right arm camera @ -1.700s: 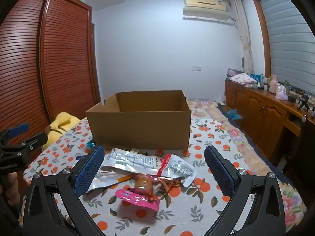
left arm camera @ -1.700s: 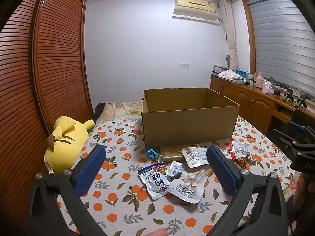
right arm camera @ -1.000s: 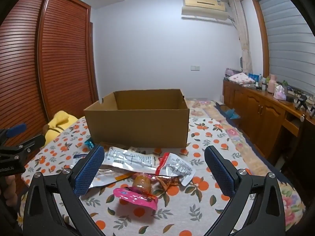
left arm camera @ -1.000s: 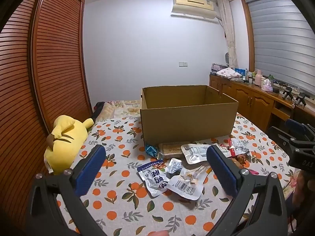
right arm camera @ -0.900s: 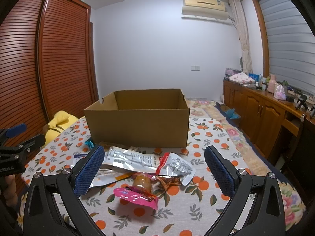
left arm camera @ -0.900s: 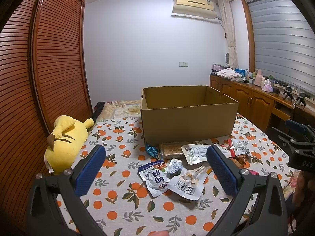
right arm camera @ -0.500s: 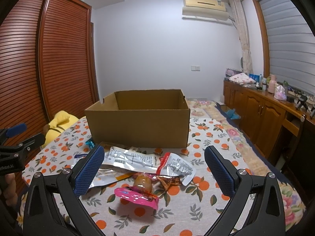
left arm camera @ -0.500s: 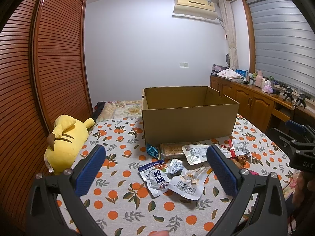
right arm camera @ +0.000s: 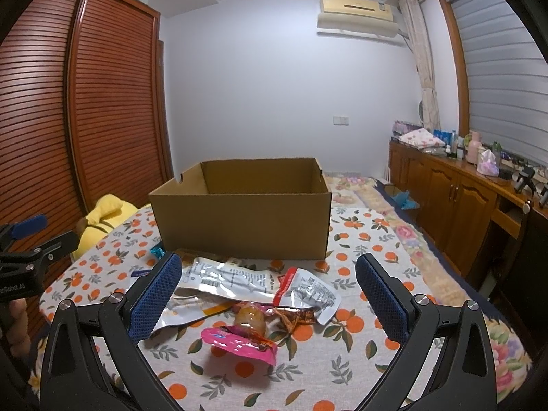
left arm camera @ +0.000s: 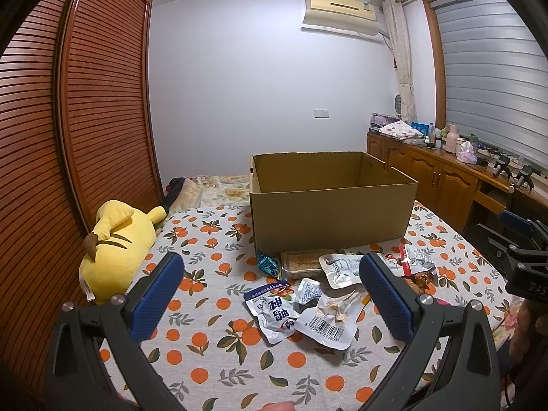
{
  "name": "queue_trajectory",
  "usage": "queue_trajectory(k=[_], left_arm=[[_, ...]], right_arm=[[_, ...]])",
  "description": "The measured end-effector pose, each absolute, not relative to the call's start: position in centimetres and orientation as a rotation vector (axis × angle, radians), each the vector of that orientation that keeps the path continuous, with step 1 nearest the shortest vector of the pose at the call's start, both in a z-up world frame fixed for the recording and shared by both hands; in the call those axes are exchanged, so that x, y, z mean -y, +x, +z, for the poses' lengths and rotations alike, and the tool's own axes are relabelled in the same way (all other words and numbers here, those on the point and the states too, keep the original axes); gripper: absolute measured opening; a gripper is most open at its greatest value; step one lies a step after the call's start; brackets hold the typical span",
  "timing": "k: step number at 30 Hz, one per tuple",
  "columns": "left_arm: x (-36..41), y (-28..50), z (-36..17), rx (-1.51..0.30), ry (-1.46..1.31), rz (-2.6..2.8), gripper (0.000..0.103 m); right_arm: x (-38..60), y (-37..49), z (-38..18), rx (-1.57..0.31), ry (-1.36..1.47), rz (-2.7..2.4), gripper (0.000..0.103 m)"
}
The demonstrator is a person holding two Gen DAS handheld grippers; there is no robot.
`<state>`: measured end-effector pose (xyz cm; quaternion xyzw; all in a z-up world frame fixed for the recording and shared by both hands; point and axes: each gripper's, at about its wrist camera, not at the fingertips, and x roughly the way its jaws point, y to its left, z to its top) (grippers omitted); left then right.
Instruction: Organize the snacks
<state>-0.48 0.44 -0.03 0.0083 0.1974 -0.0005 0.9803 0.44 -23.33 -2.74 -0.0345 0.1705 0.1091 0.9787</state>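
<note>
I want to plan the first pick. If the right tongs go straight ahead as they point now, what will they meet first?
Probably the pink snack packet, lying low between the open right tongs; if they pass above it, the cardboard box. Depth is unclear.

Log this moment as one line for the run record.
left gripper: open, empty | right gripper: open, empty | snack packets: on table before cardboard box | step: none picked

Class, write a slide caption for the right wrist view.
Open right tool hovers above snack packets before a cardboard box.

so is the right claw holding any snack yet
No, the right claw is open and empty, hovering above the pink snack packet that lies on the tablecloth.
</note>
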Motion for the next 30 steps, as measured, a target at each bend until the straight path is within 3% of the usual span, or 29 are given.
queue_trajectory(k=[30], left_arm=[[-0.26, -0.53, 0.4, -0.398, 0.018, -0.006, 0.103]], right_arm=[[23.14, 0.37, -2.71, -0.342, -0.074, 0.219, 0.103]])
